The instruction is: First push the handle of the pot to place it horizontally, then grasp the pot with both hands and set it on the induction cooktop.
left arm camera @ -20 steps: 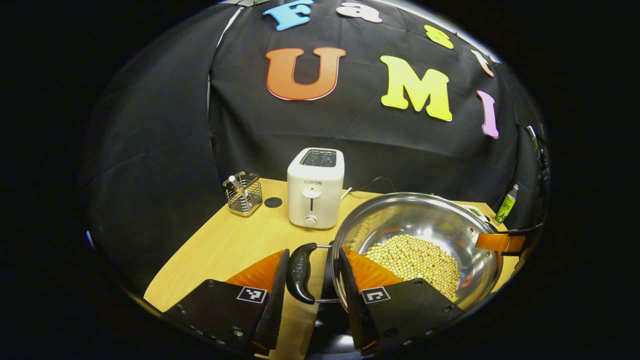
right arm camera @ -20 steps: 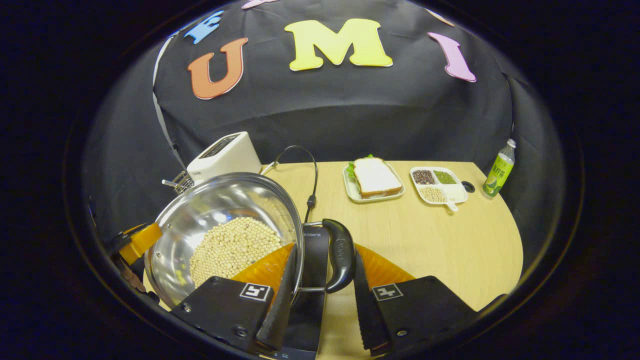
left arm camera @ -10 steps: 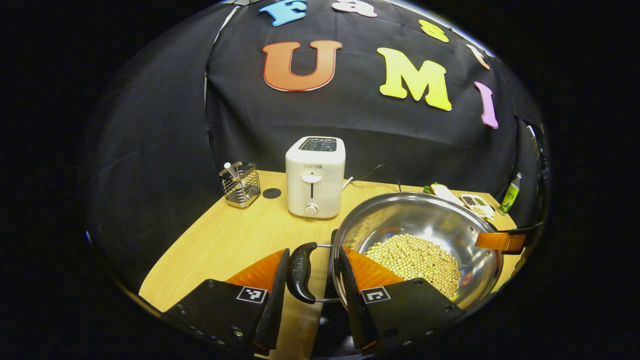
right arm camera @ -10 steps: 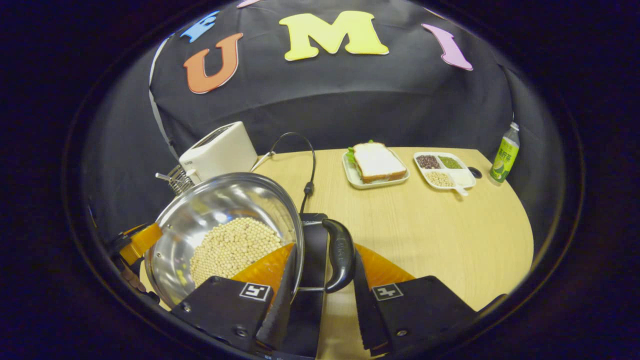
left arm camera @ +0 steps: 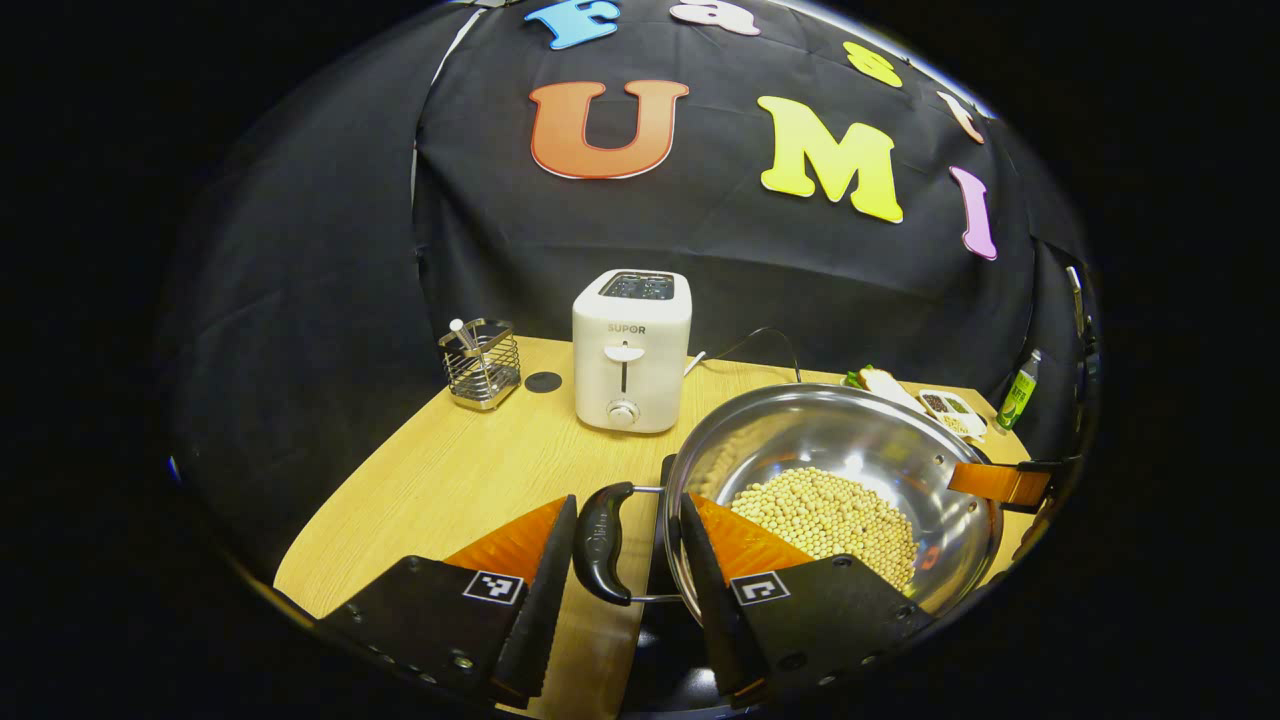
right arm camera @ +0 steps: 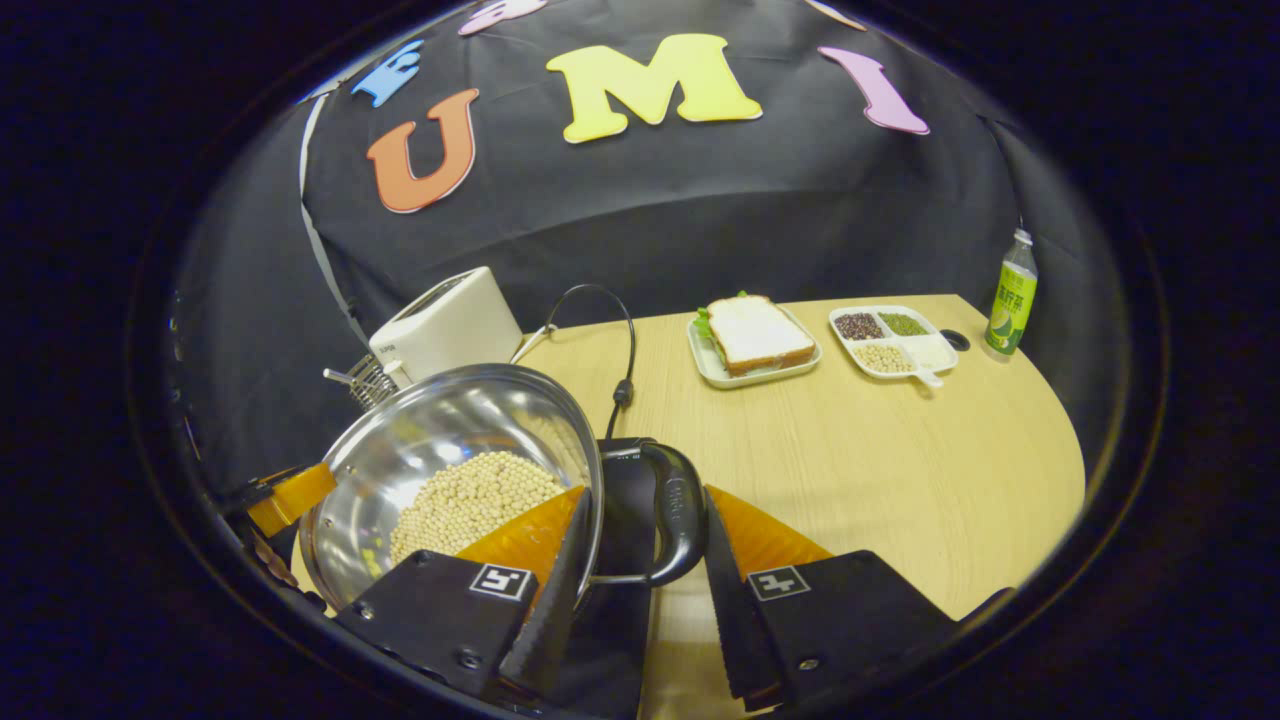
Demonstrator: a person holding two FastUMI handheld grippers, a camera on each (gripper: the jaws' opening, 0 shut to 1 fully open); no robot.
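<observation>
Left gripper is straddling the pot's near side handle, one finger against the outside of the black grip, the other lying over the steel rim. Its fingers are sitting slightly wider than half a second ago. Whether they are still pressing I cannot tell, but it looks like the clamp is easing.

Right gripper is doing the same on the opposite handle, outer finger along the grip and inner finger over the rim. No clear widening there, and again I cannot say if it is squeezing or only bracketing.

Moving outward, the stainless pot is sitting level between the two grippers, with the soybeans lying flat in the bottom. The glossy black induction cooktop is showing right under the handle gap.

Both cameras have been dipping over the last second. The white toaster and the wire utensil caddy are riding higher in the left gripper view, and more of the wooden table is opening up. So the pot has been coming down.

My read is that the pot is landing on the cooktop, or is just above it. Contact itself is hidden, so what remains is confirming it is seated, then letting go on both sides together.
</observation>
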